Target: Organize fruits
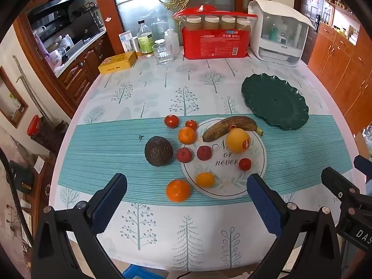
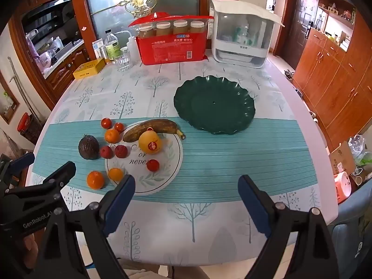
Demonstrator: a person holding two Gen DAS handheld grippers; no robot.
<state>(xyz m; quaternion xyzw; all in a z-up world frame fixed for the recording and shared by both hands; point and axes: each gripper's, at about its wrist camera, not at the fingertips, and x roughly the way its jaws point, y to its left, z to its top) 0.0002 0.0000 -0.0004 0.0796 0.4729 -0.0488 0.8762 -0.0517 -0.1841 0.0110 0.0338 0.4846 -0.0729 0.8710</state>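
Note:
A white printed plate (image 1: pixel 252 186) (image 2: pixel 172 162) holds a brown banana (image 1: pixel 229 126) (image 2: pixel 151 127), a large yellow orange (image 1: pixel 238 140) (image 2: pixel 150 145) and small fruits. An avocado (image 1: pixel 158 150) (image 2: pixel 88 147), tangerines (image 1: pixel 177 190) (image 2: pixel 95 180) and small tomatoes (image 1: pixel 171 121) lie on the cloth left of it. An empty dark green scalloped plate (image 1: pixel 275 101) (image 2: pixel 214 104) sits to the right. My left gripper (image 1: pixel 187 195) is open above the near table, before the fruits. My right gripper (image 2: pixel 186 190) is open, right of the white plate.
At the table's far edge stand a red package of cups (image 1: pixel 215 39) (image 2: pixel 172 44), a white appliance (image 1: pixel 279 32) (image 2: pixel 241 34), a glass (image 1: pixel 162 53), bottles (image 1: pixel 145 38) and a yellow box (image 1: pixel 117 62). Wooden cabinets (image 2: pixel 337 69) line the right side.

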